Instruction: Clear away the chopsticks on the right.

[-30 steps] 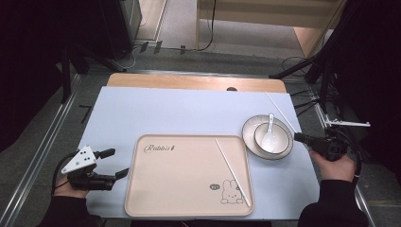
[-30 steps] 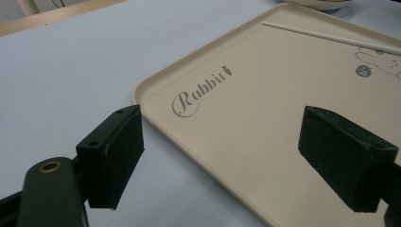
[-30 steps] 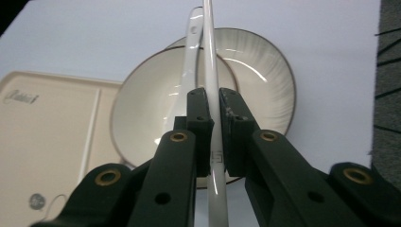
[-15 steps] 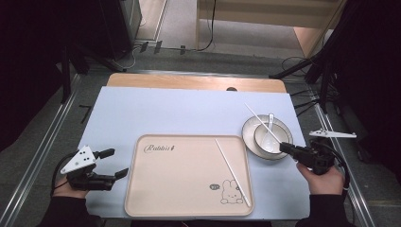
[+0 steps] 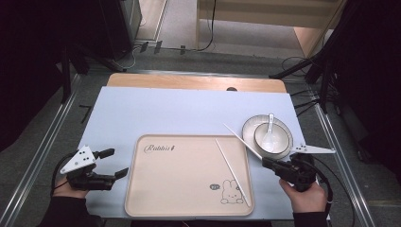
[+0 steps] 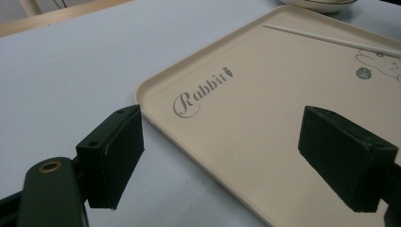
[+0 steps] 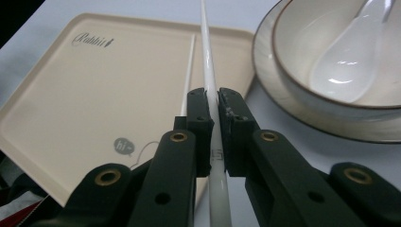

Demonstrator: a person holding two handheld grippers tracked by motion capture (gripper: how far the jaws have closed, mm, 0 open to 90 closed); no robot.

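A beige tray (image 5: 179,179) printed "Rabbit" lies at the table's near middle, with one white chopstick (image 5: 231,172) resting on its right half. My right gripper (image 5: 269,164), just right of the tray, is shut on a second white chopstick (image 5: 243,140) that slants up-left over the tray's far right corner. The right gripper view shows the pads (image 7: 203,118) pinching this chopstick (image 7: 208,56). A bowl (image 5: 259,137) holding a white spoon (image 5: 270,132) sits on a plate (image 5: 248,127) behind that gripper. My left gripper (image 5: 117,161) stands open at the tray's left edge (image 6: 156,109), holding nothing.
A pale blue mat (image 5: 179,113) covers the table, with a strip of bare wood (image 5: 189,81) along the far edge. Metal rails (image 5: 335,142) run down both sides of the table. Cables lie on the floor beyond it.
My right gripper has carried the chopstick leftward, from beside the bowl's right to in front of it, near the tray. The left gripper has stayed put.
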